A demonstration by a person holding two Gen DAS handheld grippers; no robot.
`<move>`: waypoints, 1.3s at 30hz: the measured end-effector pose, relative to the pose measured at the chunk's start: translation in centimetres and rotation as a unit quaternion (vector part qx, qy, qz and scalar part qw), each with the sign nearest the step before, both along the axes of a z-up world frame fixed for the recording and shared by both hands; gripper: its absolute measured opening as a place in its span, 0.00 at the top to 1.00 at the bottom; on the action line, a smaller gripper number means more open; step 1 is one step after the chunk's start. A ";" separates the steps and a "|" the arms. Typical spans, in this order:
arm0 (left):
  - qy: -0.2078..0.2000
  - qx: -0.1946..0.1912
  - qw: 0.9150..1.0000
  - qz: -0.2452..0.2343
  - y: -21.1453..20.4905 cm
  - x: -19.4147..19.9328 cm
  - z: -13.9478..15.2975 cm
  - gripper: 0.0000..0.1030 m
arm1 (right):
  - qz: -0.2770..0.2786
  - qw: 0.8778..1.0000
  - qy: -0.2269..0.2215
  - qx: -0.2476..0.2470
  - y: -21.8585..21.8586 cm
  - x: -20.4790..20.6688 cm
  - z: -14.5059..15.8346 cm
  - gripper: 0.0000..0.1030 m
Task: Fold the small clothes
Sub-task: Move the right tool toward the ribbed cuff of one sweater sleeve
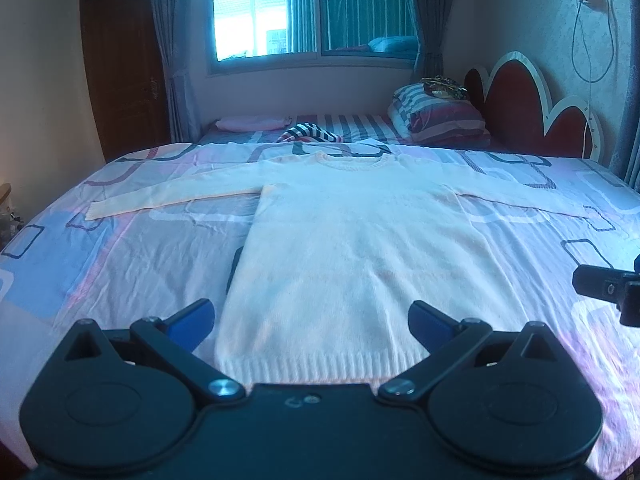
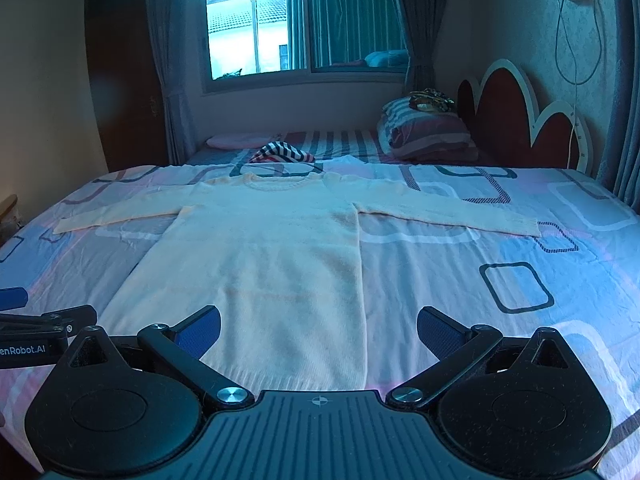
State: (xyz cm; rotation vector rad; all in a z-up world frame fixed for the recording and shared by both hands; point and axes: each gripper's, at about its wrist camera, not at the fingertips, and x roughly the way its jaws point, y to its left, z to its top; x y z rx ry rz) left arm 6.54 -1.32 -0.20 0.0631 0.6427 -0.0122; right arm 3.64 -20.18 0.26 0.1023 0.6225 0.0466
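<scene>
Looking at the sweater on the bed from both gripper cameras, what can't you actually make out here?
- Sweater hem: in the left wrist view its middle is hidden behind the left gripper.
- Right gripper: cut off by the left wrist view's right edge.
- Item on the striped pillows: too small and dark to identify.
- Striped garment beyond the collar: bunched, type unclear.

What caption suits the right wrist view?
Open right gripper hovers over hem of cream knitted sweater spread flat on patterned bedsheet.

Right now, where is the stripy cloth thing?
In both wrist views the striped cloth lies bunched on the bed just beyond the sweater's collar, between the pink pillow on the left and the folded striped bedding on the right.
</scene>
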 end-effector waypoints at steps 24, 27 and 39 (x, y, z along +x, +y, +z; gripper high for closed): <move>0.058 -0.072 0.995 -0.043 -1.9 13.9 -3.0 0.00 | -0.104 0.994 0.012 0.003 -9.5 12.1 -2.5 0.00; 0.077 -0.097 0.991 -0.055 -1.6 16.4 -4.0 0.01 | -0.125 0.992 0.002 0.007 -12.0 14.5 -3.2 0.00; 0.030 0.000 1.000 0.008 -1.8 25.2 -7.4 0.07 | -0.242 0.970 -0.016 0.031 -24.9 24.1 -8.4 0.00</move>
